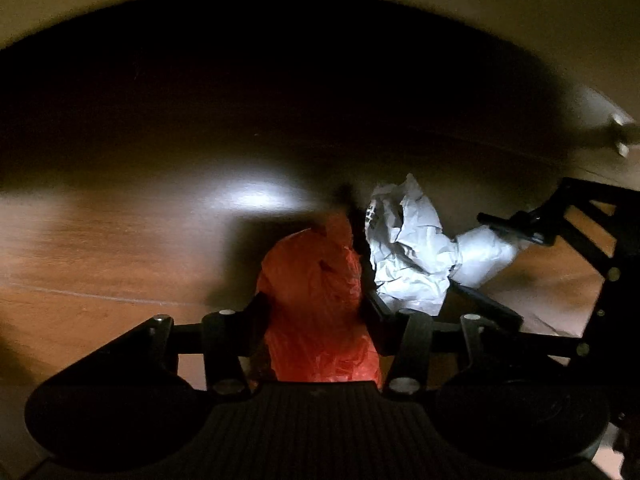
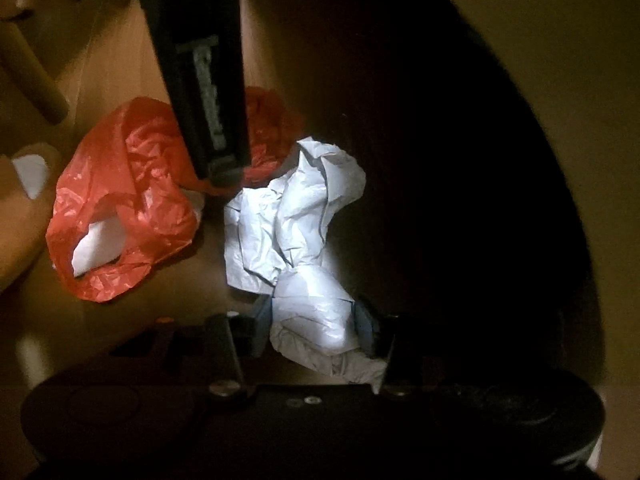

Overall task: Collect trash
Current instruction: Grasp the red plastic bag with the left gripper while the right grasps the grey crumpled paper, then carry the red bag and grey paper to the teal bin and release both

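Beside the red bag [image 1: 316, 280] on the table [image 1: 100, 280], our left tool [image 1: 314, 312] grips it, right tool [image 2: 310, 330] grips white paper [image 2: 296, 216]; binning both remains.

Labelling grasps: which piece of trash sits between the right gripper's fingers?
The crumpled white paper wad, its lower end between the right gripper fingers. The crinkled red plastic bag lies apart, up-left, under the left gripper.

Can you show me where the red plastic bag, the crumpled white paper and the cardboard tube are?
red plastic bag [image 2: 120, 200]: right wrist view, its wrinkled middle.
crumpled white paper [image 2: 296, 216]: right wrist view, its bright centre.
cardboard tube [image 2: 28, 76]: right wrist view, mid-length.
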A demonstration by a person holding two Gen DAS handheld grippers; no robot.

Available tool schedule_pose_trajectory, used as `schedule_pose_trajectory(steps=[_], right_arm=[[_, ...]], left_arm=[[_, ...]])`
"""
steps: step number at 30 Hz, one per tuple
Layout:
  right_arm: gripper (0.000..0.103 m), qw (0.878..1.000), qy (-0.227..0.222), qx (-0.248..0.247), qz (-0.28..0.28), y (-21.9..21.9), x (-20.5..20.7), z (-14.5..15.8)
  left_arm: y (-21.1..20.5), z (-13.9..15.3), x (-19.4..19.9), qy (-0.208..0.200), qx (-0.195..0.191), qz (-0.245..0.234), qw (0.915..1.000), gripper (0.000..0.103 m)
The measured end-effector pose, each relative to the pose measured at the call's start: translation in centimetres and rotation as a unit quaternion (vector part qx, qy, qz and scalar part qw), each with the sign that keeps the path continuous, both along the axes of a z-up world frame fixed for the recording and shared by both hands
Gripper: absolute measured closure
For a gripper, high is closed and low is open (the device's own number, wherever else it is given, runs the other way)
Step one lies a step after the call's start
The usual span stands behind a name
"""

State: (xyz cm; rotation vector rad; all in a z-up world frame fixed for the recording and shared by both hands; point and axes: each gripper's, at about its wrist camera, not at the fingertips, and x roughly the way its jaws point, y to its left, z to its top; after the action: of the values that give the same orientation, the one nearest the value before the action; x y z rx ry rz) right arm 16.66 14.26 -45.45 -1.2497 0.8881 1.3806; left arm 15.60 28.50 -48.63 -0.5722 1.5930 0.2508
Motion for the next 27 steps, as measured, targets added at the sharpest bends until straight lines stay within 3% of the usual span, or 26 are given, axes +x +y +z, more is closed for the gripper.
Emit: schedule_pose_trajectory(steps=[7,14,21,27], right_arm=[[0.061,0.996,0.015,0.022,-0.080,-4.3,0.0,6.9],[0.061,0.986,0.000,0.072,-0.153,-8.7,0.0,17.2],[0.061,0.963,0.010,0.114,-0.245,-13.4,-0.9,27.4],[0.061,0.937,0.018,0.144,-0.319,-17.7,-2.4,33.3]], left_arm=[[-3.3,7.2,0.7,-0.016,-0.013,-0.063,0.9978,0.054],[-6.1,16.6,1.5,-0.069,0.006,-0.115,0.9910,0.054],[-9.9,26.5,1.1,-0.133,0.022,-0.133,0.9818,0.054],[-14.1,33.6,-0.7,-0.188,0.041,-0.126,0.9731,0.054]])
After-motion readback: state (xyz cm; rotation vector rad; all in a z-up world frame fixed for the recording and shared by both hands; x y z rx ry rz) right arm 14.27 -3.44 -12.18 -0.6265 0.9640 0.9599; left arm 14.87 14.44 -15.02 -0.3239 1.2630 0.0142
